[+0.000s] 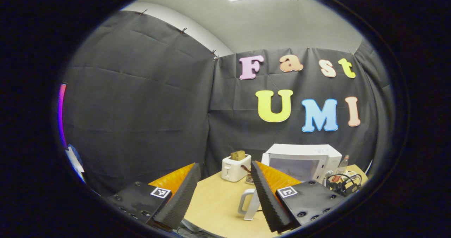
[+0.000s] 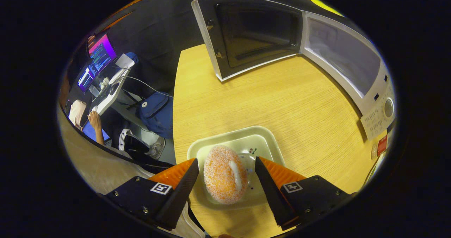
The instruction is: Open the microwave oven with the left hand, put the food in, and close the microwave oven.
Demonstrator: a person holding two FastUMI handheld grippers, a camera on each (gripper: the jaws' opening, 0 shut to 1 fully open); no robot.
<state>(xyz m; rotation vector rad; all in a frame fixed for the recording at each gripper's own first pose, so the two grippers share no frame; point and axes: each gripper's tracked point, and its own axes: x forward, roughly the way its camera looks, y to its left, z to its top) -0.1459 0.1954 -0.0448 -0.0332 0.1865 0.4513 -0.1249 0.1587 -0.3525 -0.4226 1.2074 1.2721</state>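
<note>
The white microwave (image 2: pixel 373 100) stands at the far right of the wooden table (image 2: pixel 282 100). Its door (image 2: pixel 246 37) is swung wide open, inner side facing me, and the pale cavity (image 2: pixel 341 62) is exposed. The food, a round orange sugared bun (image 2: pixel 223 174), lies on a pale square plate (image 2: pixel 262 139) near the table's front edge. My right gripper (image 2: pixel 226 161) is open, one finger on each side of the bun with a small gap at both. My left gripper (image 1: pixel 224 164) is open and holds nothing, well back from the microwave (image 1: pixel 303 160).
A white toaster (image 1: pixel 235 167) with bread stands left of the microwave, a white mug (image 1: pixel 248 204) is close ahead, and a bottle (image 1: pixel 343 162) and cables (image 1: pixel 343 187) lie right. Beyond the table's left edge are a blue backpack (image 2: pixel 156 113) and a person at a desk (image 2: pixel 93 120).
</note>
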